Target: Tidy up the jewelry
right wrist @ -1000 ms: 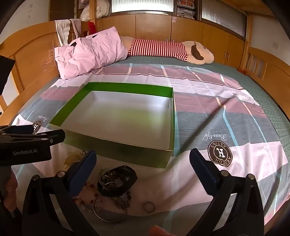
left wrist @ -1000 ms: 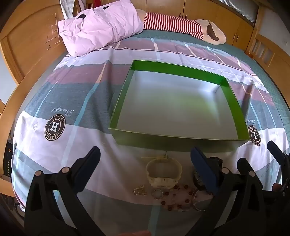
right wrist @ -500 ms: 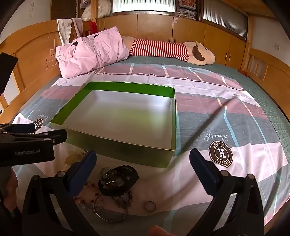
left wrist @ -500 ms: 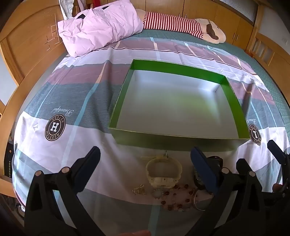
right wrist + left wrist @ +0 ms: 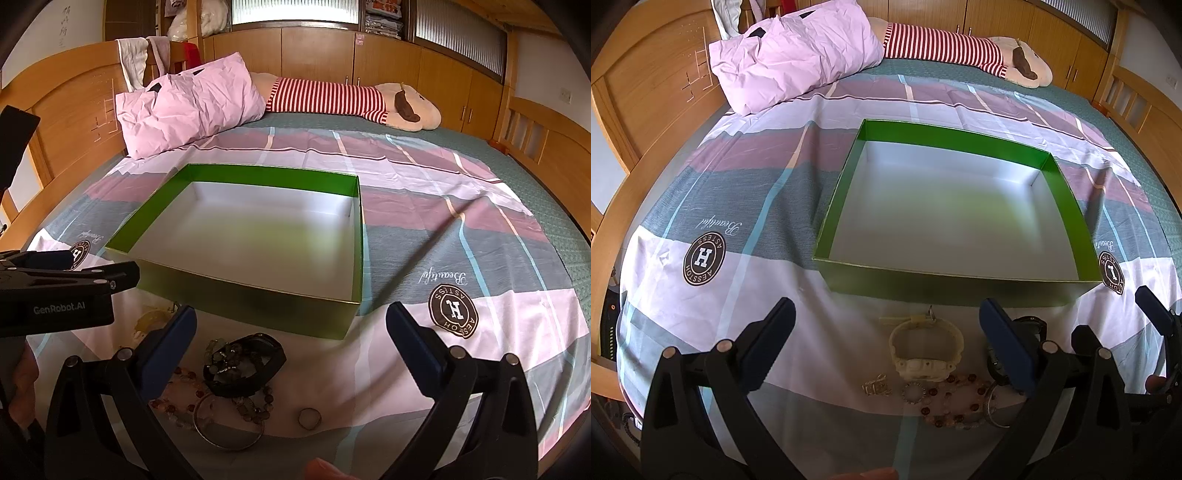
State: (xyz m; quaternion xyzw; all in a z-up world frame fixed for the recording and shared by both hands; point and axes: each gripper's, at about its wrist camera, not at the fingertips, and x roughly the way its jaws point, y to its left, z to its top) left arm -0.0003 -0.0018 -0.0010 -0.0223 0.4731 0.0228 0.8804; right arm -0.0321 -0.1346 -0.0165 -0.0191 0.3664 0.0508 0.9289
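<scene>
An empty green box (image 5: 923, 286) with a white inside lies on the bed; it also shows in the right wrist view (image 5: 258, 310). Jewelry lies in front of it: a cream watch (image 5: 925, 349), a small silver charm (image 5: 876, 387), a beaded bracelet (image 5: 955, 400), a black watch (image 5: 245, 363), a metal bangle (image 5: 229, 424) and a small ring (image 5: 309, 418). My left gripper (image 5: 886, 345) is open and empty, above the cream watch. My right gripper (image 5: 290, 345) is open and empty, above the black watch.
The bed has a checked sheet (image 5: 738, 206). A pink pillow (image 5: 794, 51) and a striped plush toy (image 5: 960, 48) lie at the far end. A wooden headboard (image 5: 646, 92) runs along the left. The left gripper's body (image 5: 55, 295) shows in the right wrist view.
The right wrist view has lifted and tilted slightly; the box and jewelry sit a little lower in it. The left gripper is almost still. Both stay open.
</scene>
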